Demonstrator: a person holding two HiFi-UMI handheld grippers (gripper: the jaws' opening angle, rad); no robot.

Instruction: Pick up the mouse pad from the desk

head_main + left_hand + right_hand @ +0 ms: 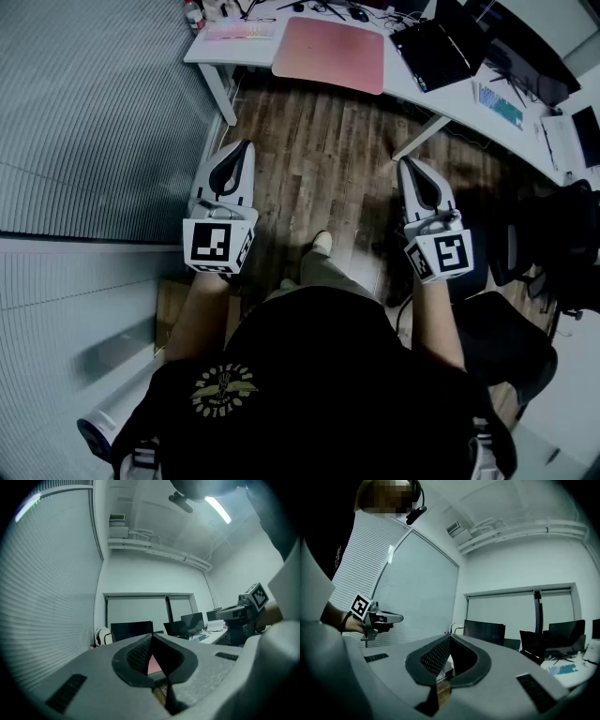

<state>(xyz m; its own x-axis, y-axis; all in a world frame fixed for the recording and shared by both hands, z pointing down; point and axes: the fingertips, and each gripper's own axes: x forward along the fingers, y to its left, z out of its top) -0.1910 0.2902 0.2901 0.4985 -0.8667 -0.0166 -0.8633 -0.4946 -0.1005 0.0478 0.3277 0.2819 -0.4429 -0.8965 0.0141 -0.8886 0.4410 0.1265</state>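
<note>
A pink mouse pad (330, 53) lies flat on the white desk (427, 94) at the top of the head view, its near edge reaching the desk's front edge. My left gripper (246, 144) hangs over the wooden floor, short of the desk's left leg, jaws shut and empty. My right gripper (406, 163) is held level to the right of it, also shut on nothing. In the left gripper view a sliver of the pink mouse pad (153, 664) shows through the gap behind the closed tips. Both grippers stay well short of the pad.
A lit keyboard (239, 30) sits left of the pad, an open laptop (439, 45) to its right, with monitors and another keyboard (499, 105) farther along. A black chair (506, 347) stands at my right. A blind-covered glass wall (94, 112) runs along the left.
</note>
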